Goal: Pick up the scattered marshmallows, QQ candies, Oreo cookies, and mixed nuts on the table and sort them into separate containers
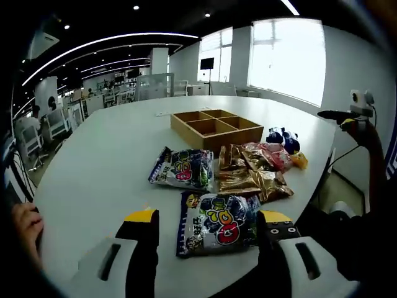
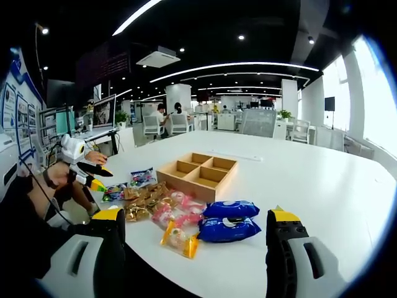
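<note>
My left gripper [image 1: 209, 217] stands open low over the near edge of the white table [image 1: 105, 161], with a blue QQ candy bag [image 1: 217, 225] lying between its jaws. A second QQ bag [image 1: 183, 168], gold nut packets [image 1: 248, 177], pink marshmallow packs [image 1: 270, 155] and dark blue Oreo packs [image 1: 282, 138] lie before a wooden four-compartment box [image 1: 216, 127]. My right gripper [image 2: 195, 216] is open too, nothing between its fingers. Two blue Oreo packs [image 2: 228, 220] and a yellow-orange pack [image 2: 180, 239] lie just ahead of it, beside the box [image 2: 198, 176].
A hand [image 2: 59, 171] holds the left gripper [image 2: 94, 177] at the table's left edge in the right gripper view. The right gripper [image 1: 347, 117] shows at the far right in the left gripper view. Office desks and chairs [image 2: 167, 124] stand beyond the table.
</note>
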`<act>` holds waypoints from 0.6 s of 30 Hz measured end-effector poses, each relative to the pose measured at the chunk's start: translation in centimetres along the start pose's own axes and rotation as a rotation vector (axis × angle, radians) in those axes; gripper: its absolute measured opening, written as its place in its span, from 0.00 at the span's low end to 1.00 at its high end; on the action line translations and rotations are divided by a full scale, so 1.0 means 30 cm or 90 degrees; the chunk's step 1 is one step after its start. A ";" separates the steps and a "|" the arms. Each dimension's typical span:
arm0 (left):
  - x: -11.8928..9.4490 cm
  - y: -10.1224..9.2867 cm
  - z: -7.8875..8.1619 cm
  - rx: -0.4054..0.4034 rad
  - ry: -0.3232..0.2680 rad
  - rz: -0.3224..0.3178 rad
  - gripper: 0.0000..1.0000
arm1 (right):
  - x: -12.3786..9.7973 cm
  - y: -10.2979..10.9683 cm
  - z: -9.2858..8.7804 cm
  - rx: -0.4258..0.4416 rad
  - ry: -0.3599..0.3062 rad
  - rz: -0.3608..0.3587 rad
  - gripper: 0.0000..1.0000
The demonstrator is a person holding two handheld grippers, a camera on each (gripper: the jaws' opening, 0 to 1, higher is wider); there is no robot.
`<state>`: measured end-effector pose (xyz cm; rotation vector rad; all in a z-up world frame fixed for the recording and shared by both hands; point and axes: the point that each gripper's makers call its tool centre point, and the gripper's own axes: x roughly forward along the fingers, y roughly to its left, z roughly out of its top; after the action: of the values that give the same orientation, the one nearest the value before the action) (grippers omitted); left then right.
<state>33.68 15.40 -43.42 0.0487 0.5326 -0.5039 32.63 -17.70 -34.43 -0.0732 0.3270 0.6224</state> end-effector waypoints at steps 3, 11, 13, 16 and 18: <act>0.013 0.003 -0.008 -0.002 0.005 0.001 0.66 | 0.001 0.001 0.001 -0.001 0.000 0.001 0.90; 0.039 0.009 -0.034 -0.010 0.024 -0.006 0.61 | 0.003 -0.002 -0.003 -0.001 0.003 -0.001 0.90; 0.043 0.010 -0.041 -0.011 0.031 -0.006 0.61 | 0.003 -0.003 -0.001 -0.001 0.002 -0.001 0.90; 0.047 0.007 -0.050 -0.015 0.037 -0.009 0.59 | 0.003 -0.004 0.003 -0.001 0.001 -0.001 0.90; 0.047 0.002 -0.052 -0.019 0.039 -0.014 0.58 | 0.004 -0.002 0.002 -0.002 0.002 -0.001 0.90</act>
<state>34.02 15.10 -45.49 0.0300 0.6017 -0.5170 32.77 -17.68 -34.42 -0.0772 0.3285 0.6216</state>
